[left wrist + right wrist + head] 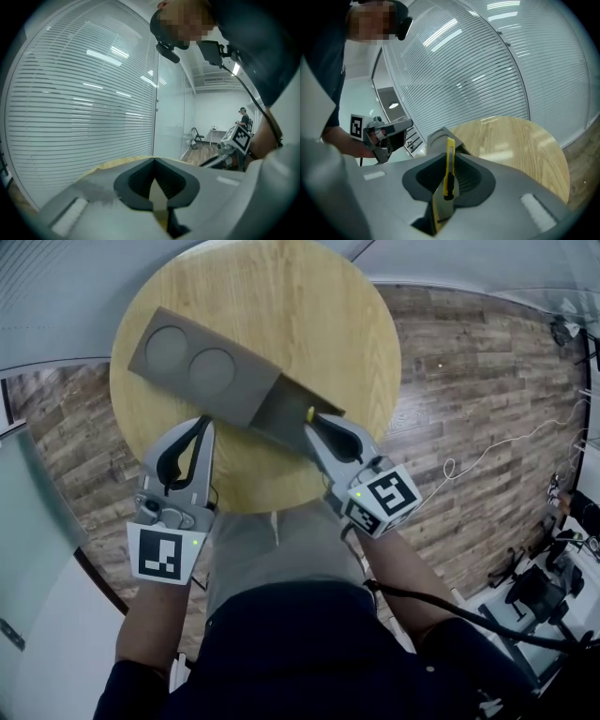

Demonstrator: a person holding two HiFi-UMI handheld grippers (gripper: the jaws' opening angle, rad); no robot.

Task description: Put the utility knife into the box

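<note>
The right gripper (322, 428) holds the knife (449, 157). Its jaws are closed on the flat sides of the yellow body, and the upper end of the knife sticks out past the tips. From above, this yellow end is just at the edge of the open, lower part of the grey box (202, 371), which lies on the round table (281, 296). I cannot tell if the knife touches the box already. The left gripper (202, 424) is near the other side of the box, its jaws together, with nothing in them.

I think the knife is light and stiff, a slim plastic body with smooth sides. Such a thing can easily turn or slide between the pads, so a grip on the two flat sides near the middle seems best, as it is now. I cannot see if the blade is out, so the front end should be treated with care. The box also looks light and may slide on the wood if it is pushed.
</note>
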